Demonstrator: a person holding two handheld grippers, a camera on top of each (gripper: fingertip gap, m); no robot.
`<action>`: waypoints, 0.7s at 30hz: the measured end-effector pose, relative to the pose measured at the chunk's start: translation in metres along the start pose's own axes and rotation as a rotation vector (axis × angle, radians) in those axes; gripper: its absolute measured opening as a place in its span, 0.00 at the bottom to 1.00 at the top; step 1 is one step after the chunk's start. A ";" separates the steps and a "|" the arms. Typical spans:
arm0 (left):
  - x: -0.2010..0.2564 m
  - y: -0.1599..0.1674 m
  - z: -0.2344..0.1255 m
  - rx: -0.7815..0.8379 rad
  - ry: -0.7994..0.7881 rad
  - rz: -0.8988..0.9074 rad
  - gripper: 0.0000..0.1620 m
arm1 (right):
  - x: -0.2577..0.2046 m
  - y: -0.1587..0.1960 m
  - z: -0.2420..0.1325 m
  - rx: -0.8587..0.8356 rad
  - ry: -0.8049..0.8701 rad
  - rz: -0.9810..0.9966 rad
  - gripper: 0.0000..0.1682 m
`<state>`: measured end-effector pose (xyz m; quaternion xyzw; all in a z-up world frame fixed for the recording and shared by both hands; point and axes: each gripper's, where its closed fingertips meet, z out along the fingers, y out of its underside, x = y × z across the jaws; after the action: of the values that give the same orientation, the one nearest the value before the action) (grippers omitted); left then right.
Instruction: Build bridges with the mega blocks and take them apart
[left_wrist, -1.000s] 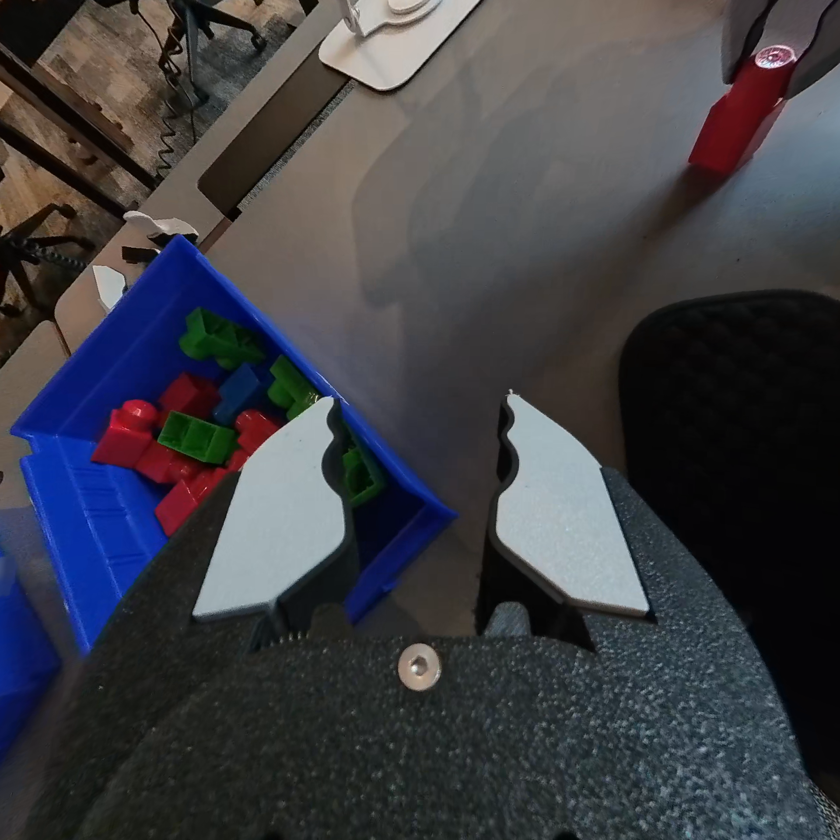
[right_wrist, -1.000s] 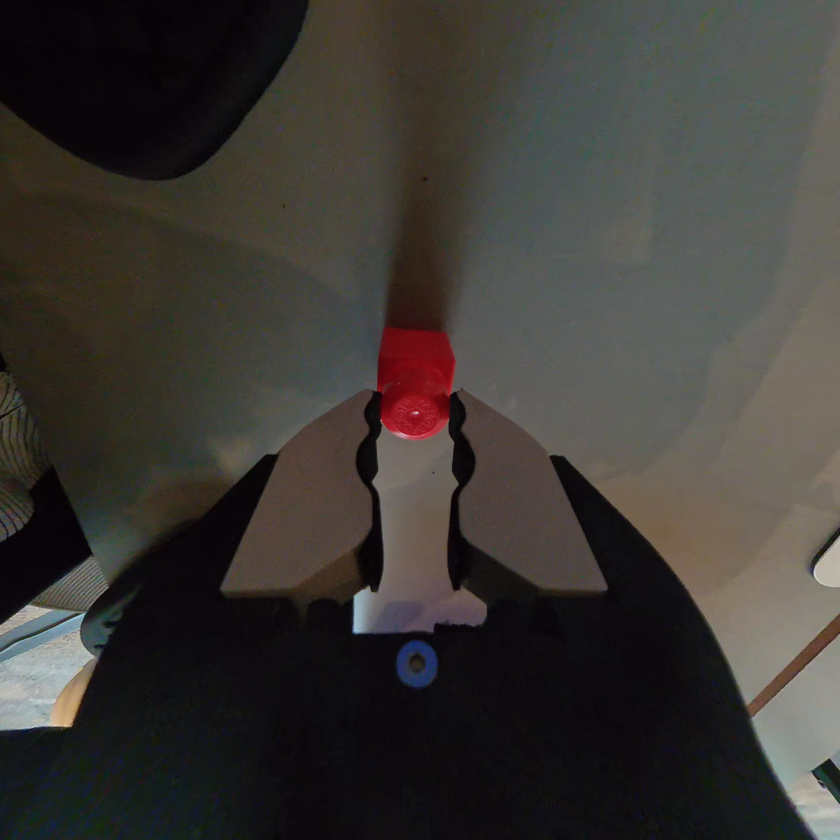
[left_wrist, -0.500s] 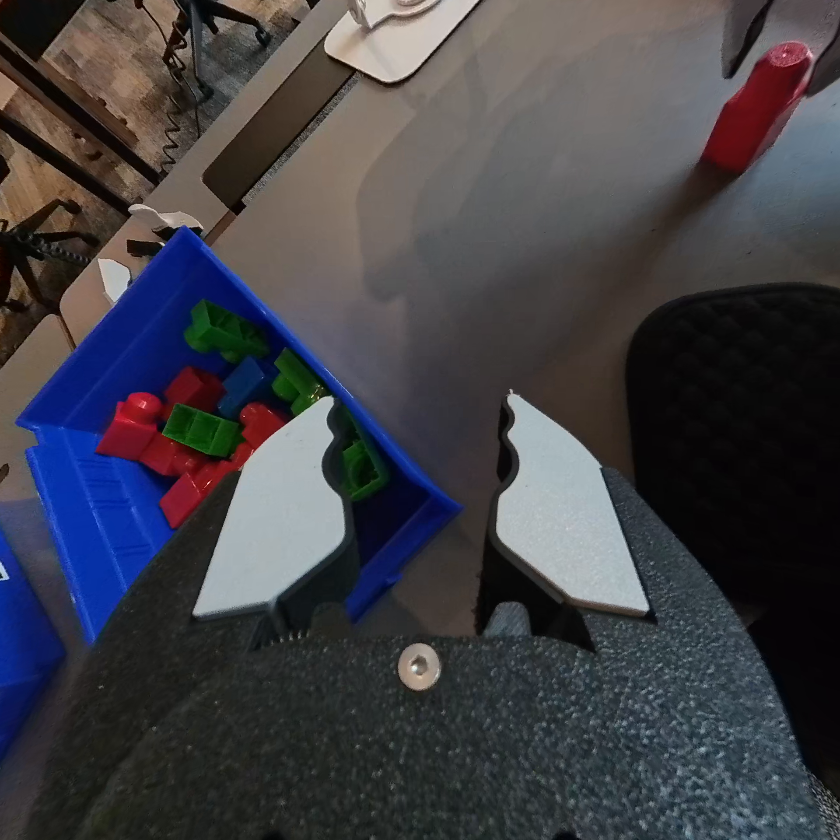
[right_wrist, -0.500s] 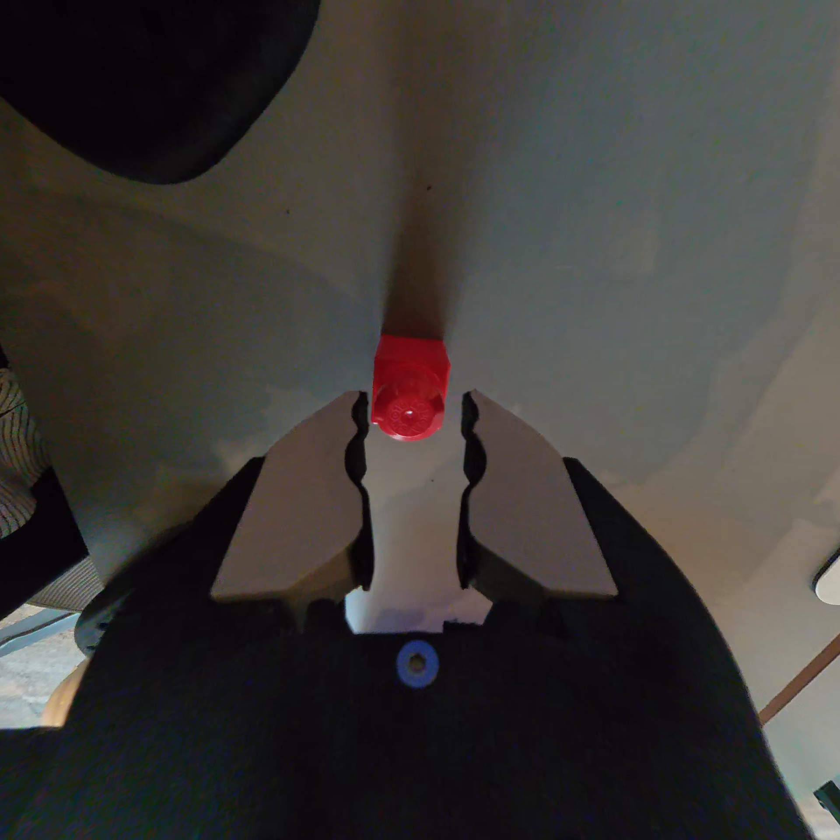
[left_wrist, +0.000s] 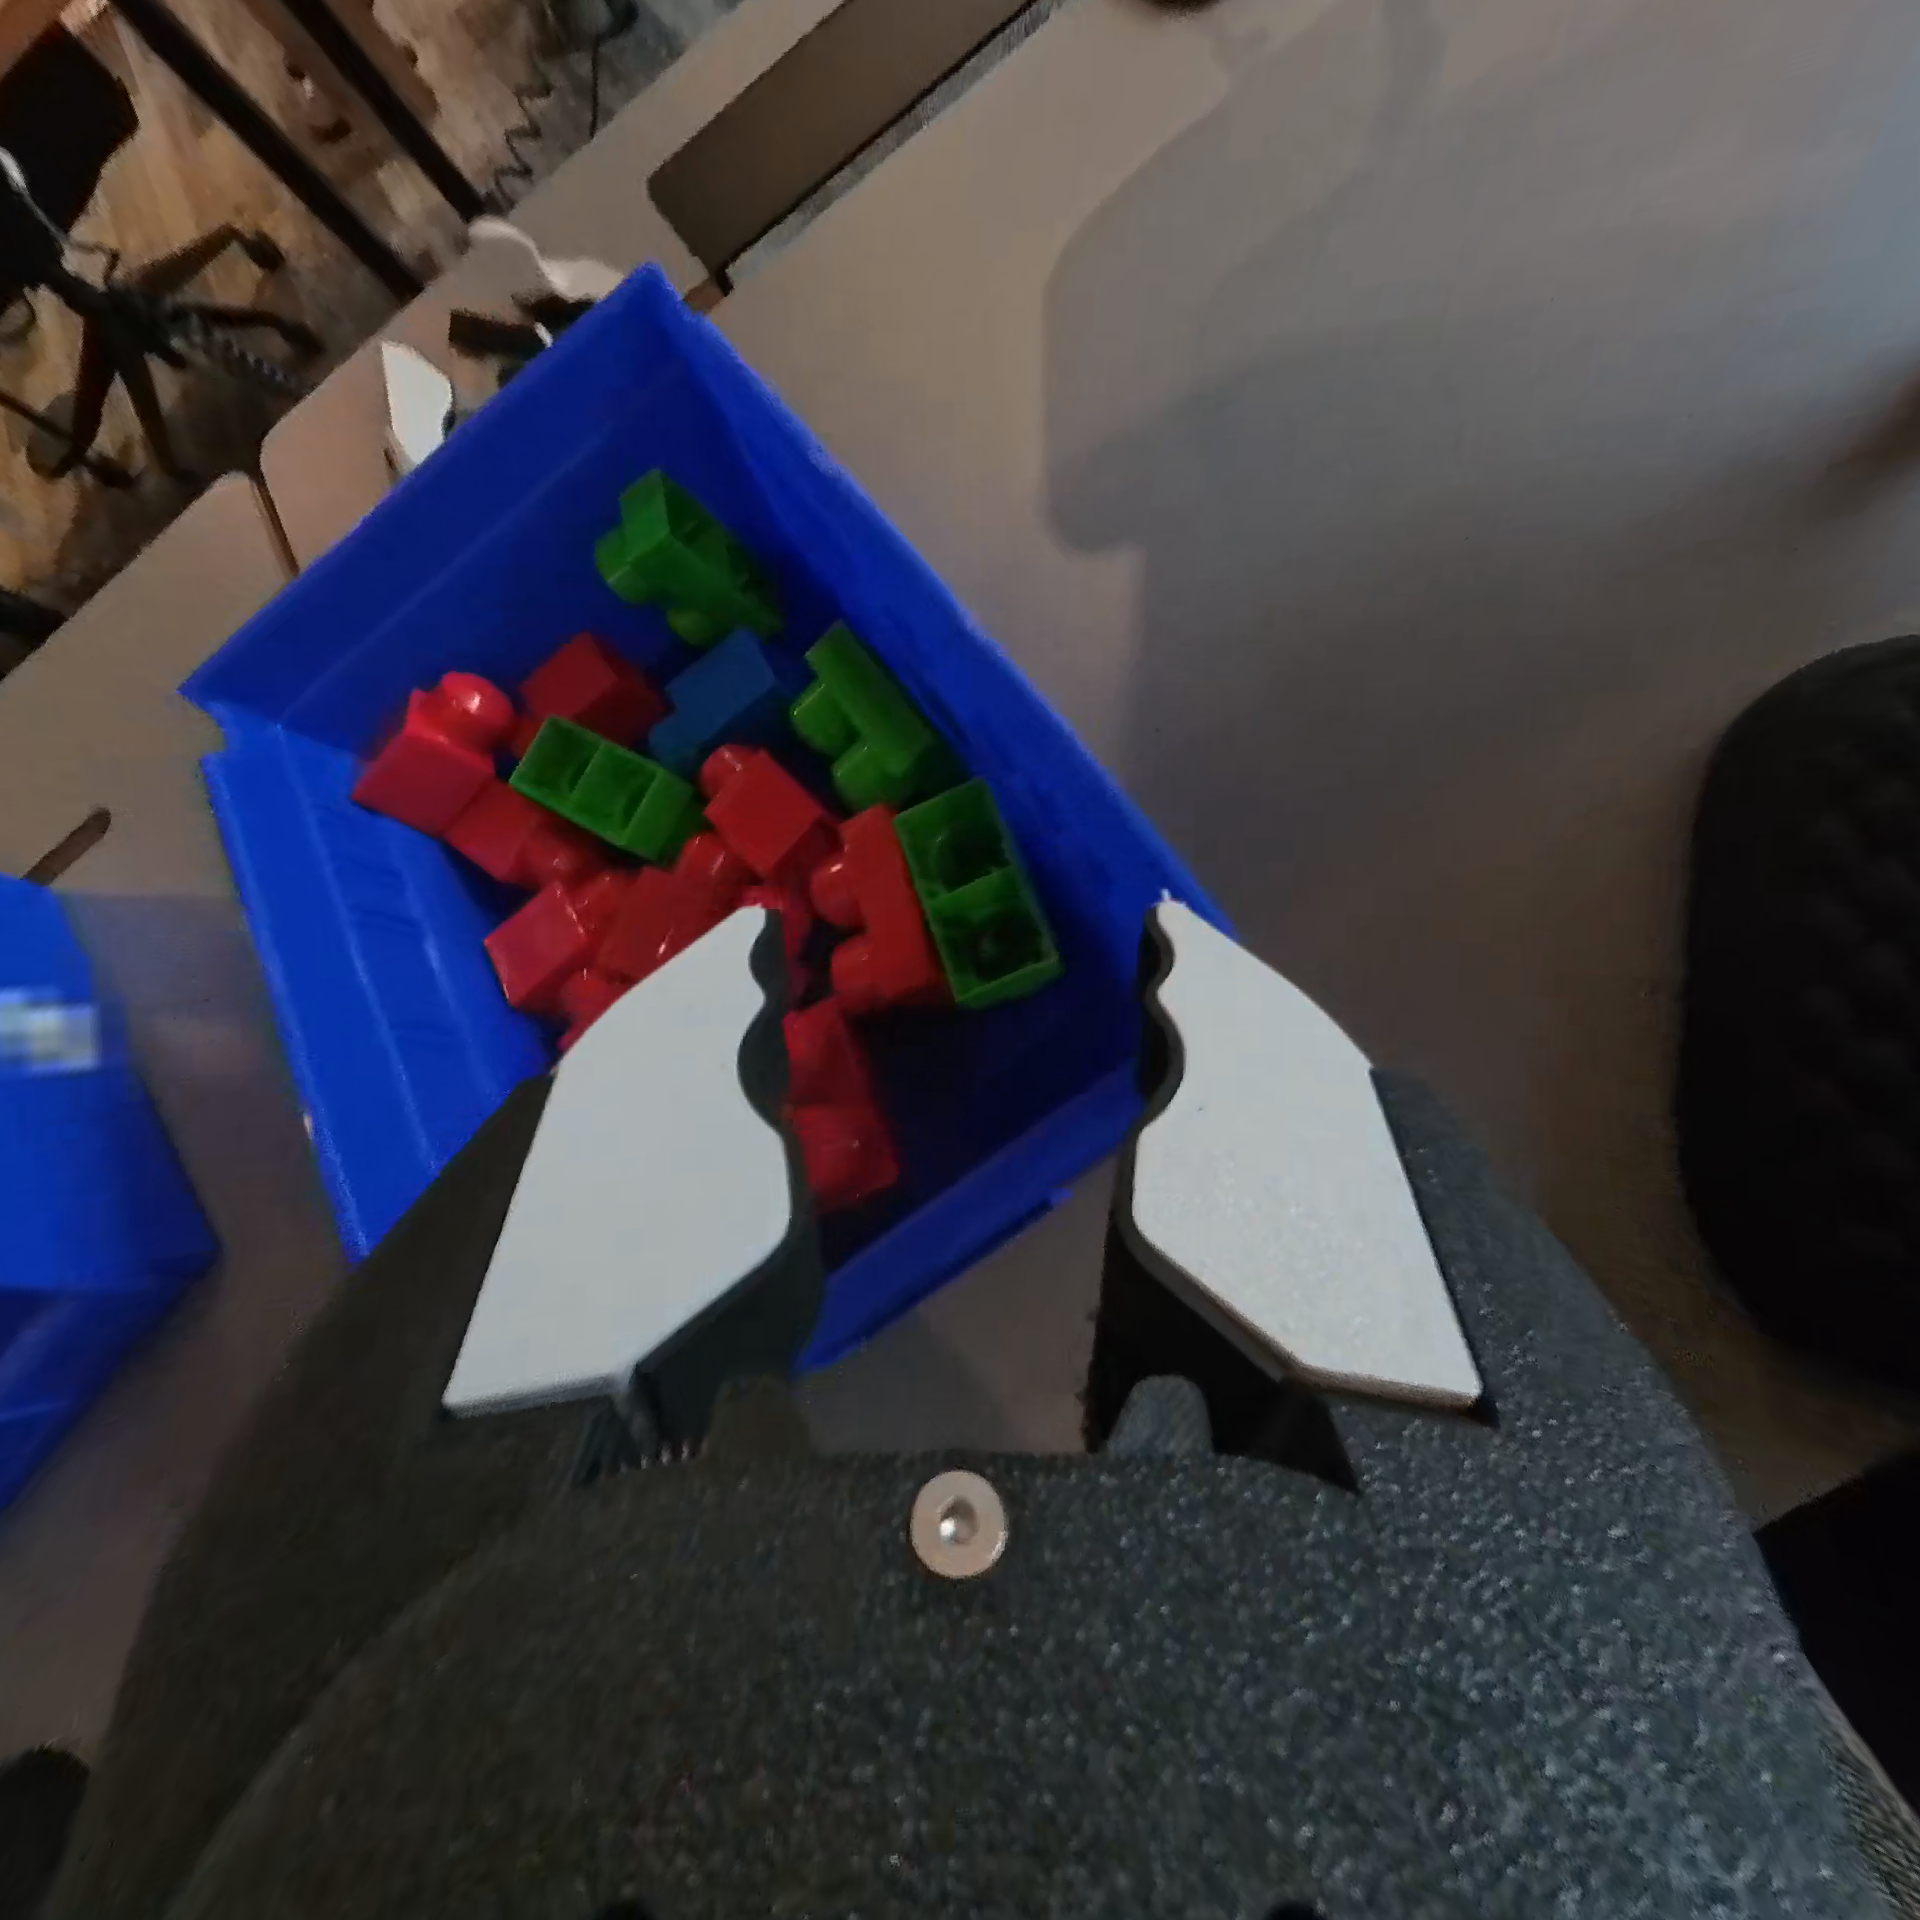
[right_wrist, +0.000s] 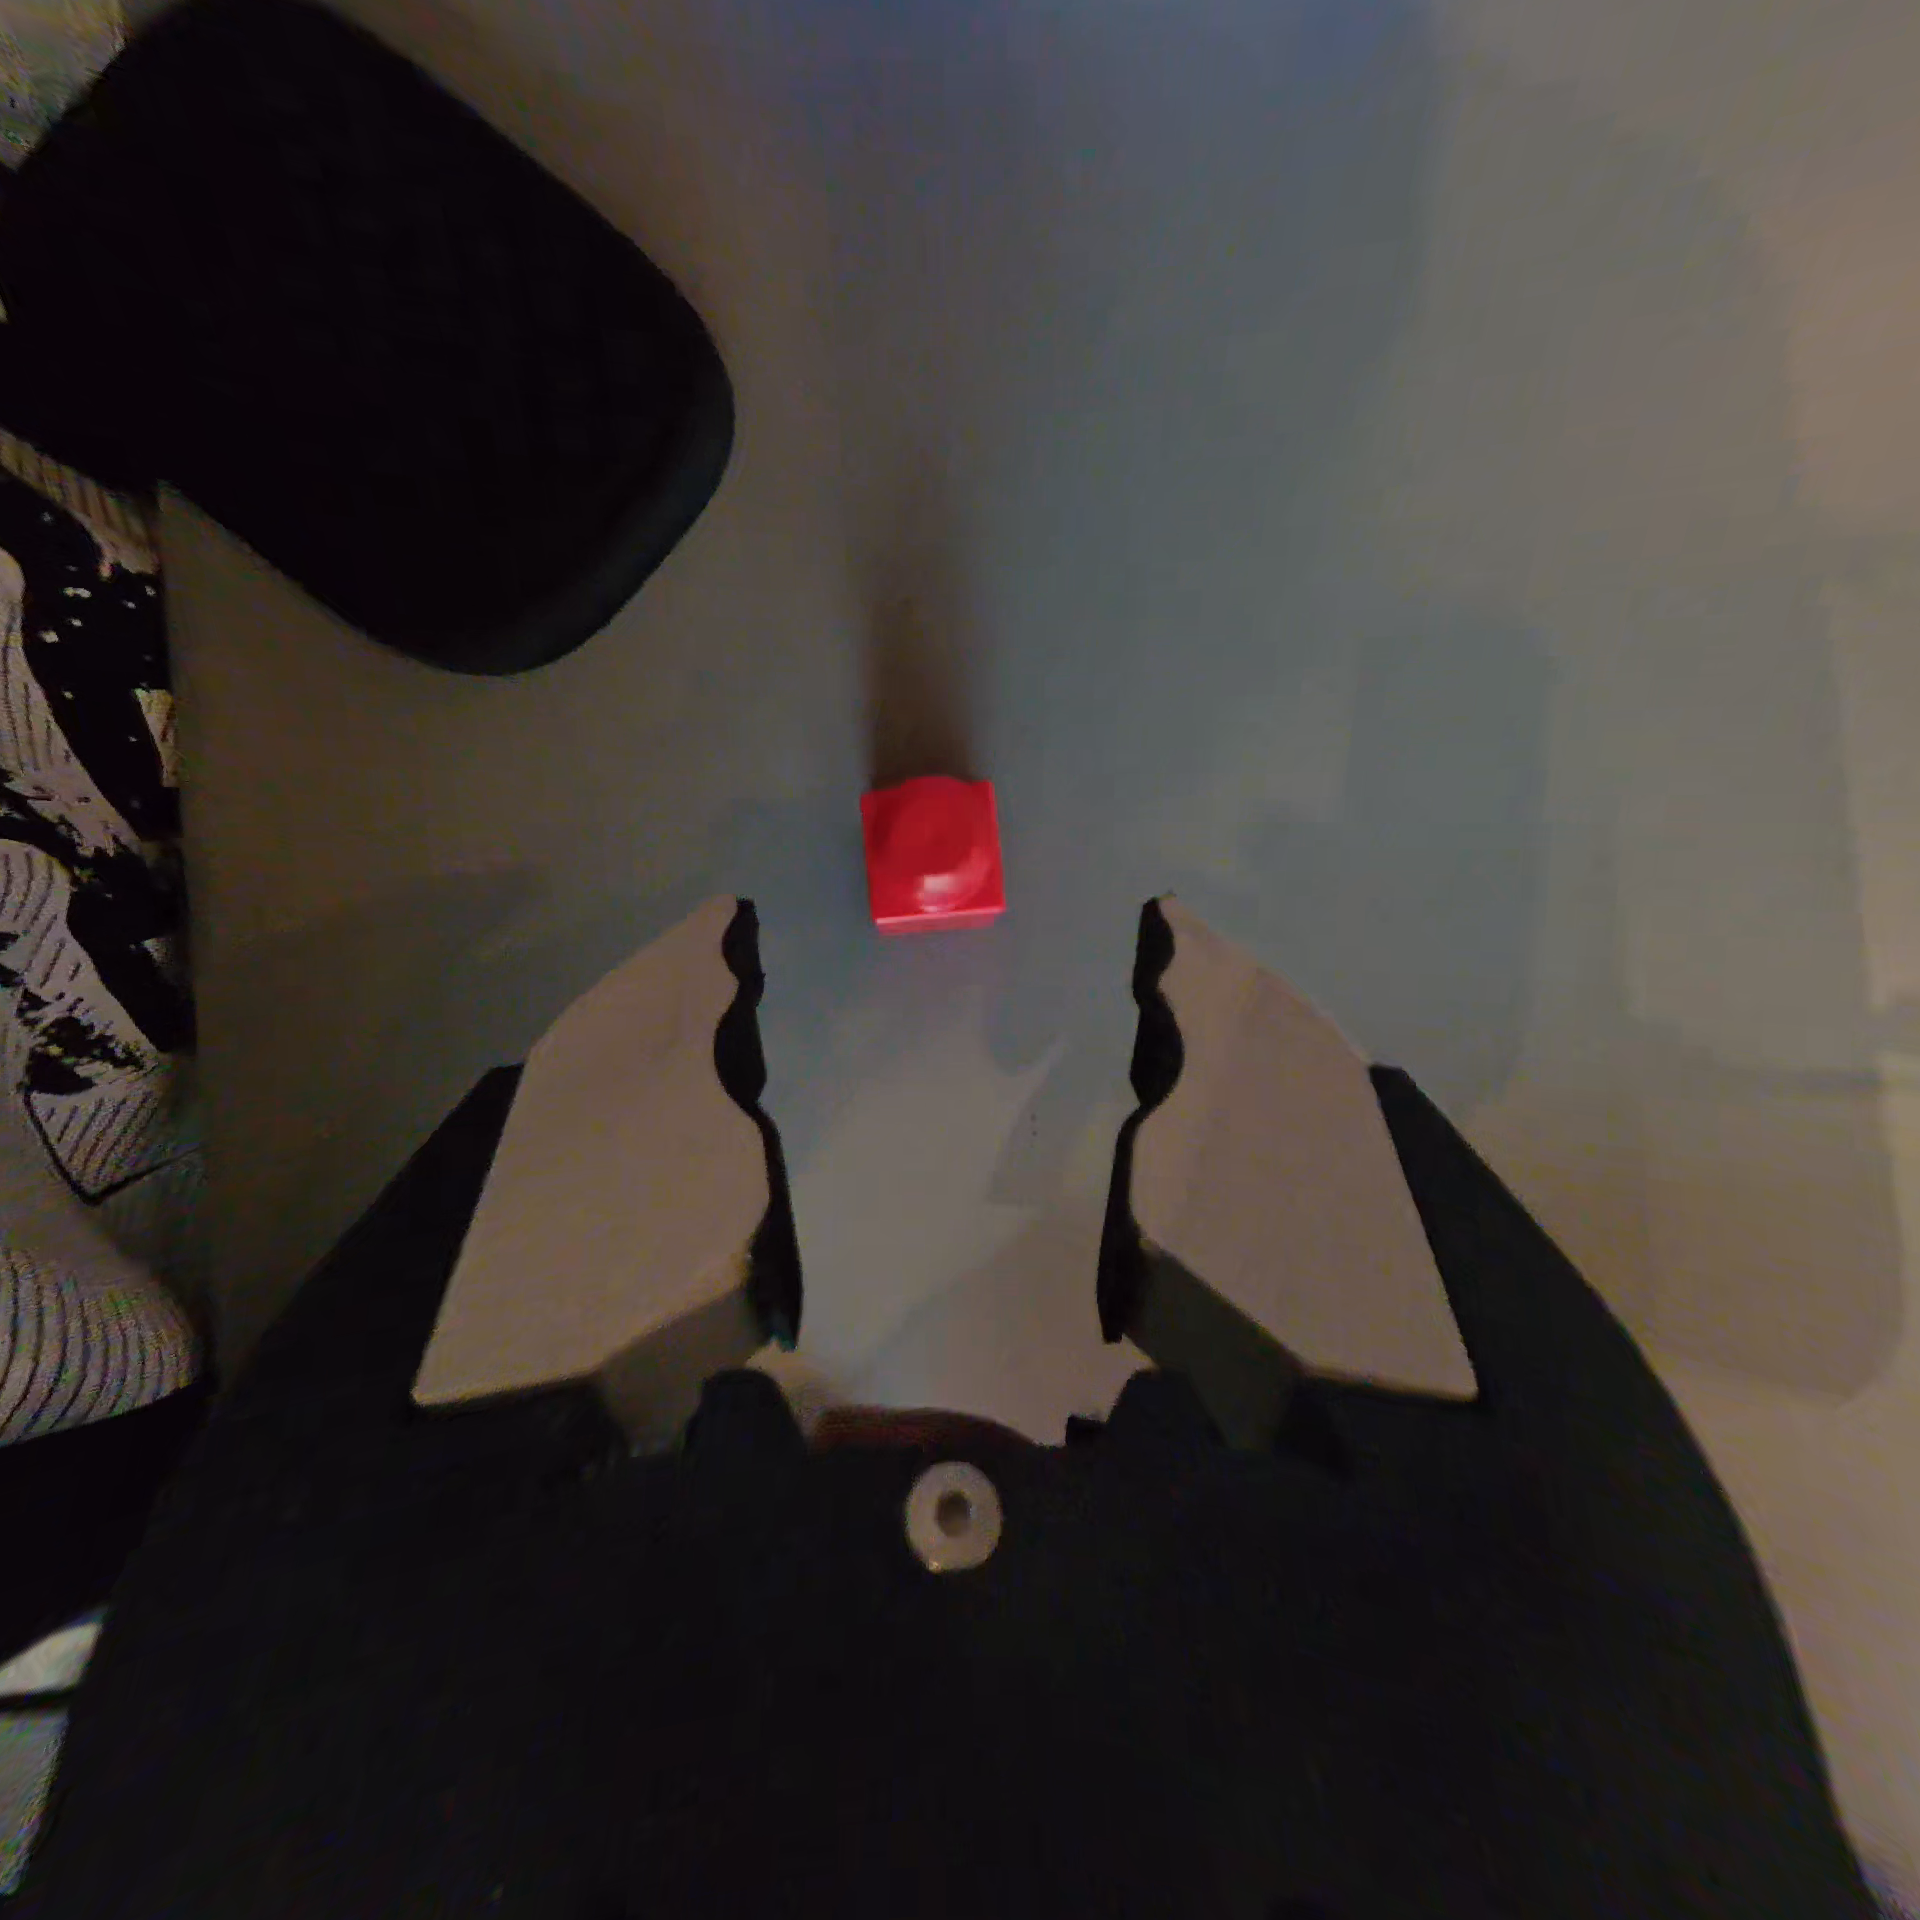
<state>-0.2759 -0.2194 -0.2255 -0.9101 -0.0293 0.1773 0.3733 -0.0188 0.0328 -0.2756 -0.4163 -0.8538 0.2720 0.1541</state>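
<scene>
A single red block (right_wrist: 933, 854) stands upright on the grey table (right_wrist: 1351, 520), stud up. My right gripper (right_wrist: 948, 914) hangs above it, open wide and empty, with the block just beyond its fingertips. My left gripper (left_wrist: 956, 920) is open and empty over the near corner of a blue bin (left_wrist: 499, 561) that holds several red blocks (left_wrist: 764, 810), green blocks (left_wrist: 977, 909) and a blue block (left_wrist: 717, 691). Nothing lies between the left pads but the bin's contents below them.
A black padded cushion lies at the table's edge in the right wrist view (right_wrist: 343, 343) and shows in the left wrist view (left_wrist: 1808, 1018). A second blue bin (left_wrist: 73, 1143) sits at far left. Chair legs and floor lie beyond the table's far edge. Across from one pair of fingers to the other is roughly 35 cm.
My right gripper opened, let go of the red block and rose away; the block stays standing on the table. My left gripper moved over the blue bin, still open.
</scene>
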 end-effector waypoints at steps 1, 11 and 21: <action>-0.006 0.005 0.001 -0.015 0.000 -0.016 0.40 | 0.001 0.003 -0.004 0.022 0.011 0.011 0.42; -0.048 0.070 0.031 -0.355 0.071 -0.010 0.34 | 0.001 0.020 -0.033 0.153 0.094 0.036 0.46; -0.086 0.083 0.037 -0.456 0.018 -0.096 0.27 | 0.005 0.026 -0.038 0.226 0.126 0.046 0.48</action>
<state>-0.3759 -0.2706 -0.2810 -0.9700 -0.1085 0.1403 0.1661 0.0129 0.0629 -0.2599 -0.4320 -0.7967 0.3431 0.2469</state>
